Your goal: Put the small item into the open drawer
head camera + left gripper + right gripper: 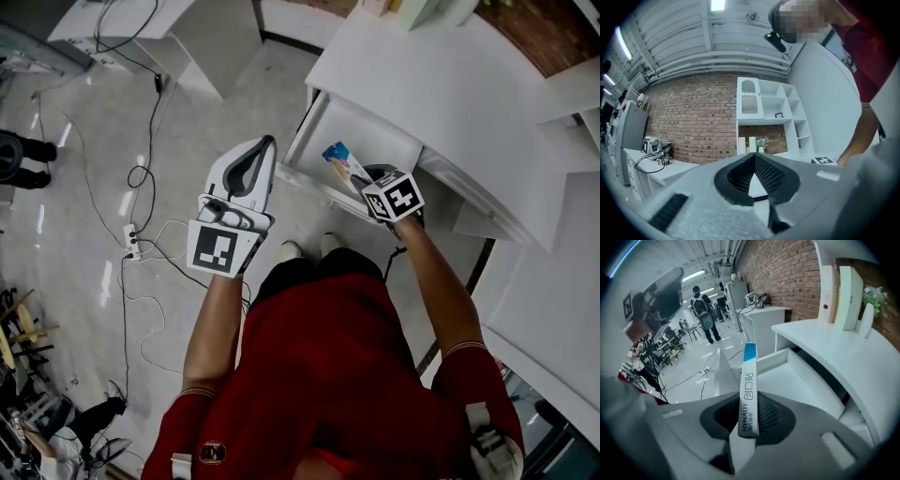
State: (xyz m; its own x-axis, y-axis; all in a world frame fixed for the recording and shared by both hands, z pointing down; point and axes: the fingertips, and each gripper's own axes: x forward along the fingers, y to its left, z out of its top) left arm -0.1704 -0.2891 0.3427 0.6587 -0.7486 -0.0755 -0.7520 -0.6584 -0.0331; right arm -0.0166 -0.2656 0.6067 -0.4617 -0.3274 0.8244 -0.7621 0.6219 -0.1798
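Slim white HYNAUT box [748, 397] with a blue tip, clamped in right gripper [749, 420], over open drawer [799, 380]; left gripper [753, 159] jaws together.

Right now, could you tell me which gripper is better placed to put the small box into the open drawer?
The right gripper: it clamps the HYNAUT box over the open drawer. The left gripper is shut, empty, off over the floor.
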